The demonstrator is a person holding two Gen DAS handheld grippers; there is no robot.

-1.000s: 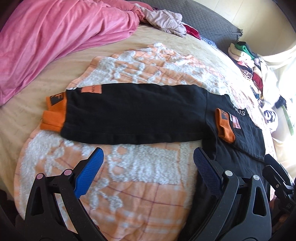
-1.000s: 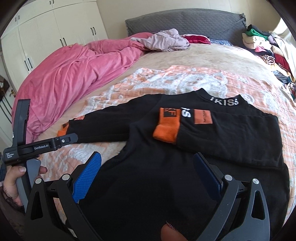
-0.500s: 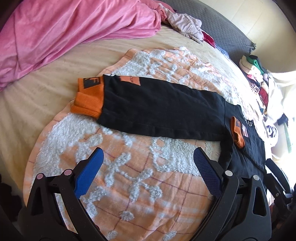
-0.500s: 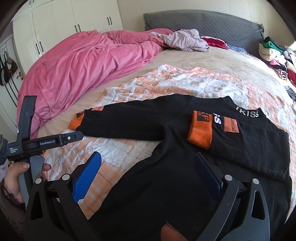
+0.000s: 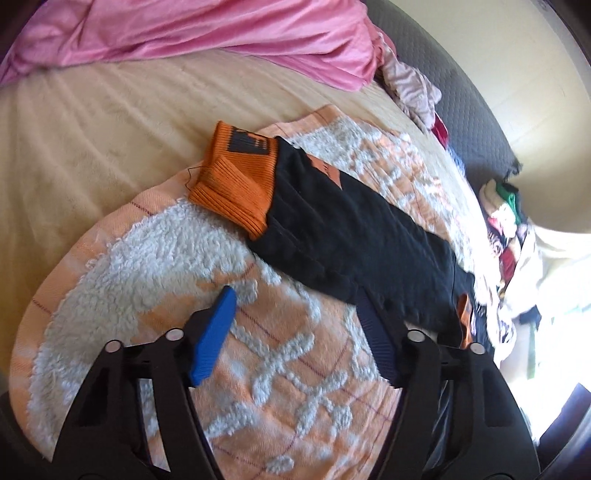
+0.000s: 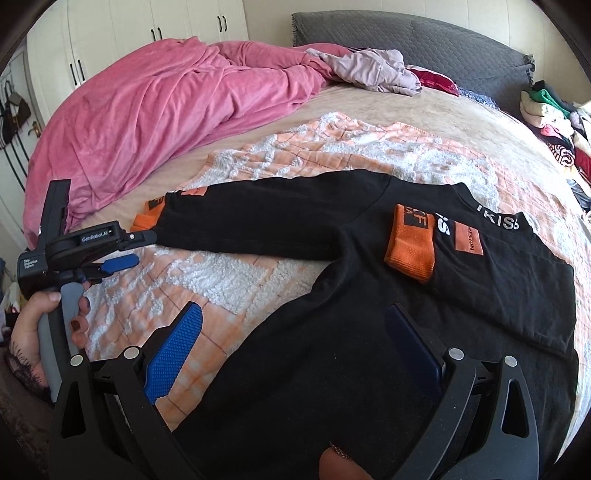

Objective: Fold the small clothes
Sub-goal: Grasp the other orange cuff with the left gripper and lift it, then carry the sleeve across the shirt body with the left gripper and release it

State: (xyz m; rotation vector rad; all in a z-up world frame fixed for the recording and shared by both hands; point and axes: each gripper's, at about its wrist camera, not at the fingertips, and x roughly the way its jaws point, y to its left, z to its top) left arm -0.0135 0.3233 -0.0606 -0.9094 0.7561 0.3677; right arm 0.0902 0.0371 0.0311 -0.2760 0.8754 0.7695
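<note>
A black sweater (image 6: 369, 332) with orange cuffs lies flat on an orange-and-white blanket (image 6: 229, 273). One sleeve (image 5: 354, 236) stretches out to the left and ends in an orange cuff (image 5: 236, 184). The other sleeve is folded across the chest, its cuff (image 6: 410, 247) near the collar. My left gripper (image 5: 295, 293) hovers over the blanket just short of the stretched sleeve's lower edge. Its jaws are closing with only blanket between them. In the right wrist view the left gripper (image 6: 135, 249) sits beside that cuff (image 6: 147, 218), held by a hand (image 6: 37, 325). My right gripper (image 6: 295, 310) stands open above the sweater's body.
A crumpled pink duvet (image 6: 147, 103) covers the bed's far left. A lilac garment (image 6: 369, 70) lies against the grey headboard (image 6: 406, 40). Stacked clothes (image 6: 546, 110) line the right edge. White wardrobes (image 6: 147, 29) stand behind.
The left gripper has travelled along the stretched sleeve toward its orange cuff, rolled, dropped lower, and its jaws have narrowed. The right gripper shifted slightly and stays open.
</note>
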